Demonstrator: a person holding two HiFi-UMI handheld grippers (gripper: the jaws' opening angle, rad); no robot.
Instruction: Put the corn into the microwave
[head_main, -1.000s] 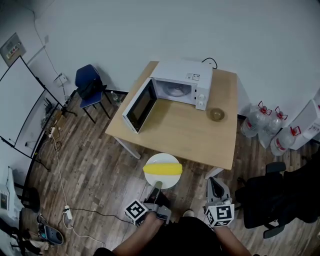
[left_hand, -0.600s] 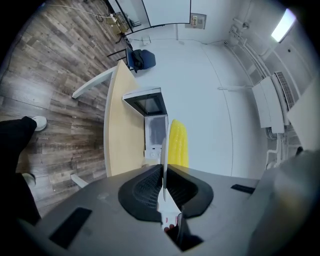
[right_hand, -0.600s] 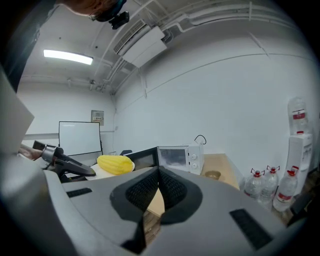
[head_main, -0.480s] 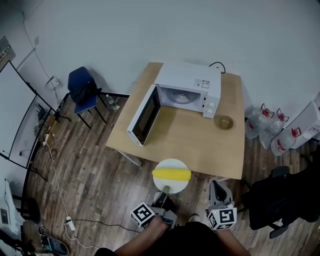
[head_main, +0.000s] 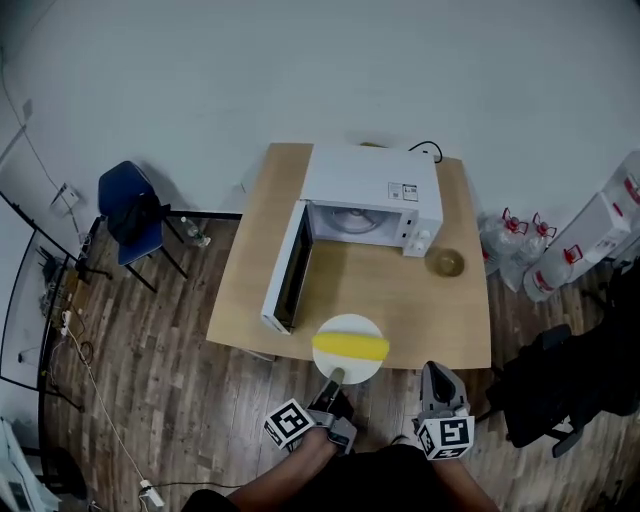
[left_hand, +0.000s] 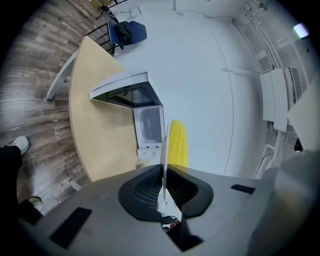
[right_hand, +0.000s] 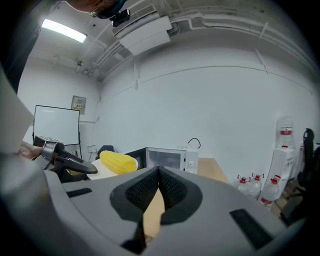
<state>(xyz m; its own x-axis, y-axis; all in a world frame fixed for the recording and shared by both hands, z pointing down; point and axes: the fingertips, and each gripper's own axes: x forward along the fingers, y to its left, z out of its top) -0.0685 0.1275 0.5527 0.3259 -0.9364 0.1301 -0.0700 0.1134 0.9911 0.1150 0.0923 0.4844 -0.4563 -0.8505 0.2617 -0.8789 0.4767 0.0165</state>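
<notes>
Left hand-held gripper (head_main: 335, 378): its jaws are pressed together on the near rim of a white plate. In the left gripper view the plate's thin edge runs straight up between the pads (left_hand: 150, 187).
Right hand-held gripper (head_main: 437, 385): its jaws are closed against each other with nothing between them. It is just to the right of the left one, at the near edge of the worktop.
Plate (head_main: 348, 324): round and white, carried by the rim. In the head view it overlaps the worktop's near edge, straight in front of the microwave's opening.
Corn (head_main: 350, 346): one yellow cob lying crosswise across the middle of the plate, outside the microwave.
Microwave (head_main: 372, 185): white, at the back of the worktop. Its door (head_main: 288, 268) is swung wide to the left, and a round tray shows inside the cavity.
Worktop (head_main: 420, 310): light wood, bare between the plate and the microwave.
Bowl (head_main: 445, 263): small, just to the right of the microwave.
Surroundings: a blue chair (head_main: 128, 215) far left, water bottles (head_main: 510, 235) against the wall at right, a black office chair (head_main: 560, 385) near right, and a wooden floor (head_main: 170, 350).
</notes>
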